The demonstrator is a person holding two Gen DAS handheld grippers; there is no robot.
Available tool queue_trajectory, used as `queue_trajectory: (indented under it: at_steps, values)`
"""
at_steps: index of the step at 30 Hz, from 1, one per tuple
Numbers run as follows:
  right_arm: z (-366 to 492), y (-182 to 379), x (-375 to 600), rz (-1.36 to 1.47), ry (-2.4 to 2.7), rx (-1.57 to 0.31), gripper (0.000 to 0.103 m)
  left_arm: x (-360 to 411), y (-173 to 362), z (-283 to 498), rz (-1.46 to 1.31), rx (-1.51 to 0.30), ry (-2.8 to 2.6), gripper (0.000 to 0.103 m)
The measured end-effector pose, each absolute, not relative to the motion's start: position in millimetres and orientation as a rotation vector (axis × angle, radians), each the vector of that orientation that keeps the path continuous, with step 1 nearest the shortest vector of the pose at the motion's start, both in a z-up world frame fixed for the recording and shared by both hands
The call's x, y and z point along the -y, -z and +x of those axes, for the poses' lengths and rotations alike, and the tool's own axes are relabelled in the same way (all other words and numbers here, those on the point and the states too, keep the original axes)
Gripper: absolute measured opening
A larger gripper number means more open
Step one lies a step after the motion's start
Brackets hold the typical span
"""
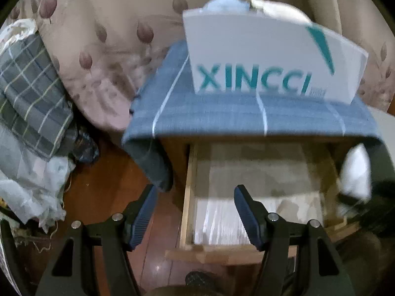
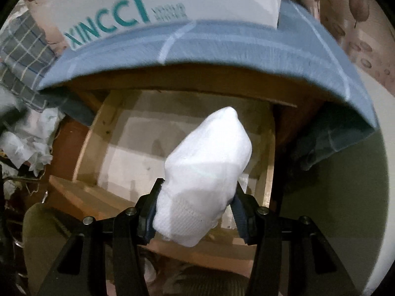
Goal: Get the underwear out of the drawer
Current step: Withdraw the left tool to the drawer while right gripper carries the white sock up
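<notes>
Your left gripper has its jaws apart and empty, poised over the near left corner of the open drawer, which fills the 5 o'clock part of its view. At 12 o'clock a white box sits on a blue checked cloth over the cabinet top. Your right gripper is clamped on the white underwear, a folded bundle held above the drawer at the centre of its view. The step looks like lifting out; next, carry the bundle clear of the drawer's front edge without snagging.
</notes>
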State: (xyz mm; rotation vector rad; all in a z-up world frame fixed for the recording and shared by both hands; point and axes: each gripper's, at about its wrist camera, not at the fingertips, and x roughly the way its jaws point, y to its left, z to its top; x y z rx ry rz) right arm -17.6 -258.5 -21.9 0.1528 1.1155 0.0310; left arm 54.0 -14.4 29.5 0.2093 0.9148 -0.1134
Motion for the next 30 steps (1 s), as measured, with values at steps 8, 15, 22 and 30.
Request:
queue_trajectory:
  at_steps: [8,15,22,30]
  values:
    - [-27,-70,263,0.116,-0.067,-0.993,0.048,18,-6,35,0.253,-0.86,0.115,0.067]
    - [-12,-160,272,0.081,-0.07,-0.842,0.048,11,3,40,0.215,-0.892,0.103,0.067]
    - [49,-194,268,0.039,-0.044,-0.825,0.048,3,14,39,0.209,-0.908,0.074,0.067]
    - [114,-174,270,-0.02,0.009,-0.937,0.048,-6,14,42,0.184,-0.911,0.063,0.067]
